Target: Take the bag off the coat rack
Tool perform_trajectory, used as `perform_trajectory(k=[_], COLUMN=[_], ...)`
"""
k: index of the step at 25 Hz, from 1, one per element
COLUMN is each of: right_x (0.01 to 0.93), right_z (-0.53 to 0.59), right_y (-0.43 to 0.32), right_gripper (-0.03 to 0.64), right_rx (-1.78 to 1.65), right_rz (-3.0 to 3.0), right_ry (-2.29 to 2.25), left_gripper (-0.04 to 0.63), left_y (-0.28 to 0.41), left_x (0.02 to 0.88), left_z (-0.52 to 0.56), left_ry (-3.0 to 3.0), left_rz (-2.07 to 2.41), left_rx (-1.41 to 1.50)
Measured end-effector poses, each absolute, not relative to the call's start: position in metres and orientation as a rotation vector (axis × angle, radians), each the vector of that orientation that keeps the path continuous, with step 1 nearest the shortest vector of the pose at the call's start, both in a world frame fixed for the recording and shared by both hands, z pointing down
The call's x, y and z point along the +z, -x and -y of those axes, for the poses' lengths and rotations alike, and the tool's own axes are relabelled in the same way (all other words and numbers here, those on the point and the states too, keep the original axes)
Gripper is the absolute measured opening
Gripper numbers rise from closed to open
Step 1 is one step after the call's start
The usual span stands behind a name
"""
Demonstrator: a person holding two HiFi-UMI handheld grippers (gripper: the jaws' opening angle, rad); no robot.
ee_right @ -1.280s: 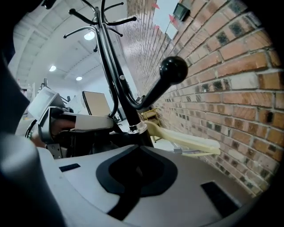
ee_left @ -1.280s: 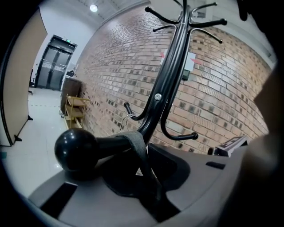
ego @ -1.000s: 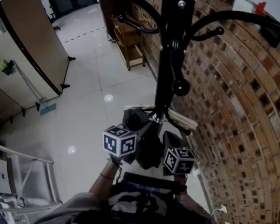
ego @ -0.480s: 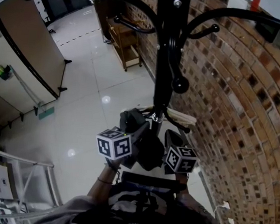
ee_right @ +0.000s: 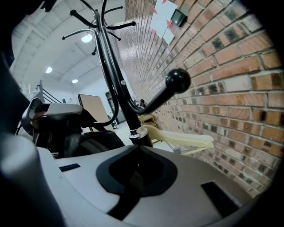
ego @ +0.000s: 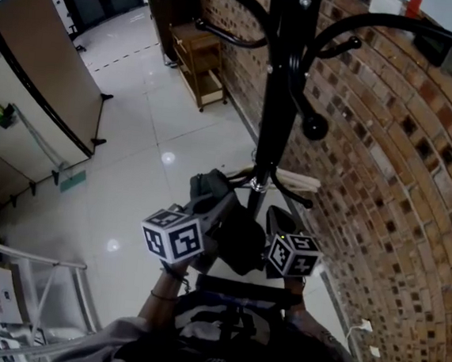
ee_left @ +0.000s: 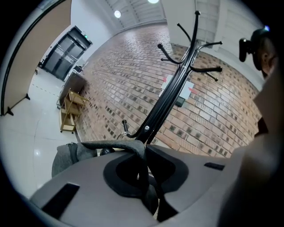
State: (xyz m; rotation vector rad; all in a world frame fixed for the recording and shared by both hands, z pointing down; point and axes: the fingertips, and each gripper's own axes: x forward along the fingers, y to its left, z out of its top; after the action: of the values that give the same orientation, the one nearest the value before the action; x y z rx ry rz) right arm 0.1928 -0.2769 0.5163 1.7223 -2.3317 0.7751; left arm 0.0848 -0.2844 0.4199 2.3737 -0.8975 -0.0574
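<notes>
- While the coat rack [ego: 275, 101] stands close to the brick wall [ego: 384, 191], we judge that the lift should go up and then away from the pole toward the open floor, so nothing catches on its curved arms.
- The bag [ego: 233, 233], dark grey, hangs low by the pole, just under the lower hooks and between our two grippers in the head view. In the left gripper view its body sits to the left of the jaws and slightly beyond them.
- The bag's strap [ee_left: 116, 145] arches from that body across to the left gripper [ee_left: 144, 175] and drops into the slit between the jaws, which are pinched together on it.
- We cannot tell whether the strap is looped over a hook, so we judge it wise to raise it above the knob [ee_right: 177, 80] before pulling back, and to keep the pinch firm, since the cloth is soft and could slide.
- The right gripper [ee_right: 132, 177] sits beside the bag with its jaws together. We cannot make out whether anything thin lies between them.
</notes>
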Motion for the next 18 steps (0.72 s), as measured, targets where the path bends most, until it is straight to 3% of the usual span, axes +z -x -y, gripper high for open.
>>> perform_trajectory(k=[9,18], right_x=[0.502,0.502], right_z=[0.275,0.264], right_y=[-0.161,-0.106], right_gripper=[0.008,0.008], right_rx=[0.724,0.625], right_rz=[2.418,2.434], right_ry=[-1.694,-1.623], left_gripper=[0.038,0.038], left_y=[-0.039,-0.014], left_x=[0.424,0.471], left_z=[0.272,0.261], left_ry=[-2.275,-2.217], left_rz=[0.940,0.927], left_rx=[-0.145,-0.046])
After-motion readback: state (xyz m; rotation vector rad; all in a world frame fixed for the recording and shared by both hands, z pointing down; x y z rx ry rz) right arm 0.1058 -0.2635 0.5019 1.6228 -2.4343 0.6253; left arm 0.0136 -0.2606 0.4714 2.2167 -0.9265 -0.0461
